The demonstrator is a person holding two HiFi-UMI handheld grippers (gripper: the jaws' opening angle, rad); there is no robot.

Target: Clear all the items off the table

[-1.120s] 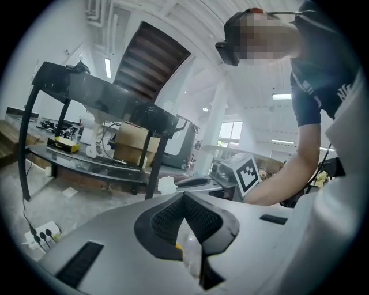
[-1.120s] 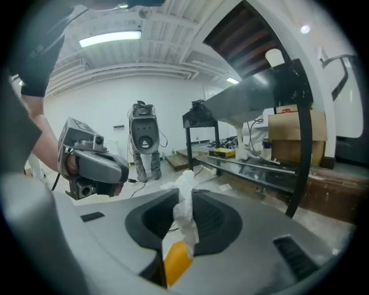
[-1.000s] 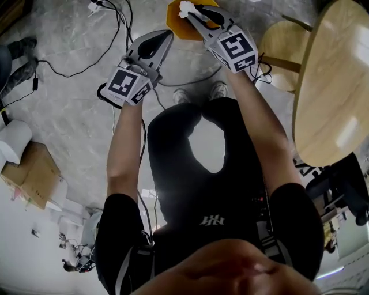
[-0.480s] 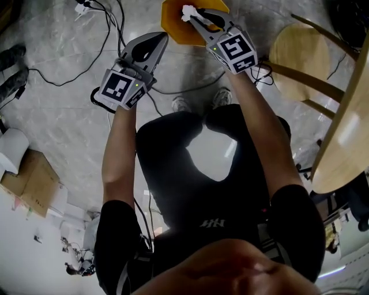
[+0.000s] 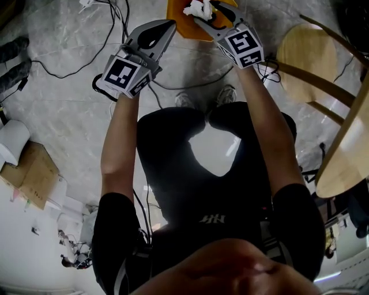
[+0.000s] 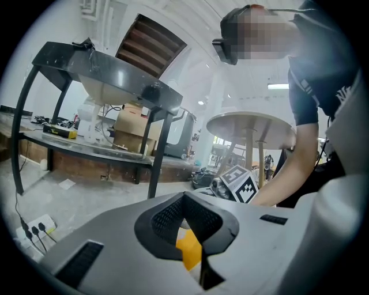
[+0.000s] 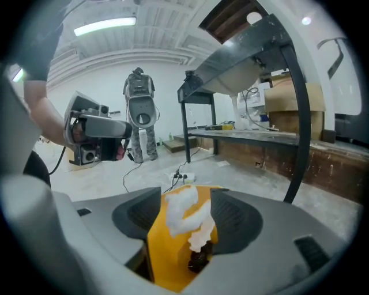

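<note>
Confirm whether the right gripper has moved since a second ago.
Yes. The right gripper has sunk toward the orange bin on the floor, looking smaller from the head; its jaws have just been opening, white tissue loose between them.

A: What do we hold, and how many?
B: We count two: the left gripper (image 5: 169,25) and the right gripper (image 5: 211,12).
A: And the rest?
B: We see one orange bin (image 5: 179,24), one white tissue wad (image 5: 197,8), one round wooden worktop (image 5: 346,167), one wooden stool (image 5: 305,55) and two shoes (image 5: 184,99).
</note>
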